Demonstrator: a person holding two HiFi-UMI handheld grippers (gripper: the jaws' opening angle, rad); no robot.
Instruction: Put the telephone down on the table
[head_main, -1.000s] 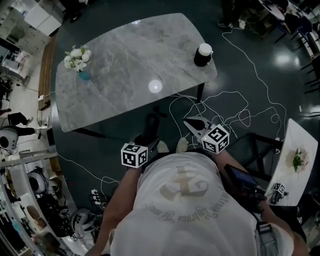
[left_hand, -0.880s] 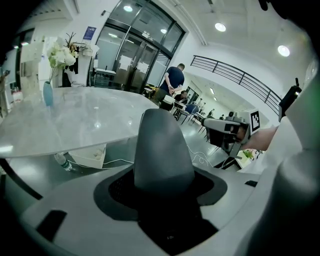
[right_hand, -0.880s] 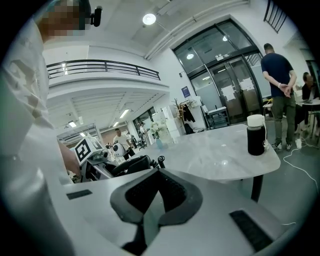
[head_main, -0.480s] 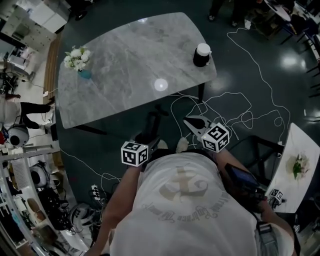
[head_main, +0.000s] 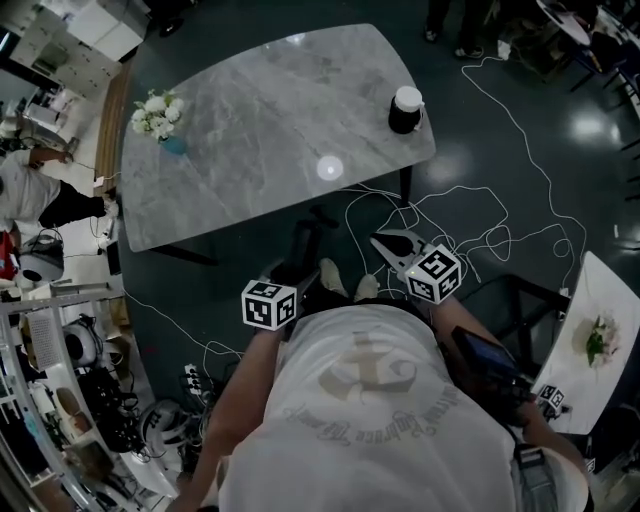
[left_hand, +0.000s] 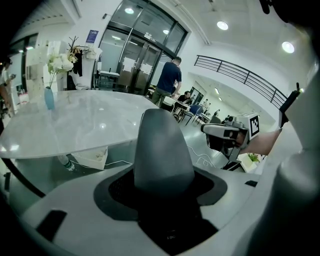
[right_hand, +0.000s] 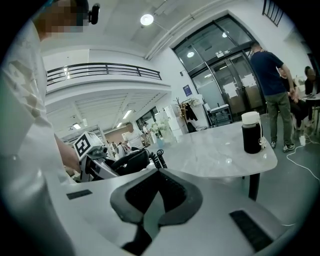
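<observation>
Grey marble desk (head_main: 260, 110) ahead; black telephone (right_hand: 131, 161) off it, midair, clamped in left hand-held gripper (head_main: 297, 275). Right hand-held gripper (head_main: 380, 240) pinched together, empty. Print under left jaws unreadable.

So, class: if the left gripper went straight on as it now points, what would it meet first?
Probably the near edge of the marble table; nothing shows between it and the left gripper, which holds the telephone. Height is unclear.
</observation>
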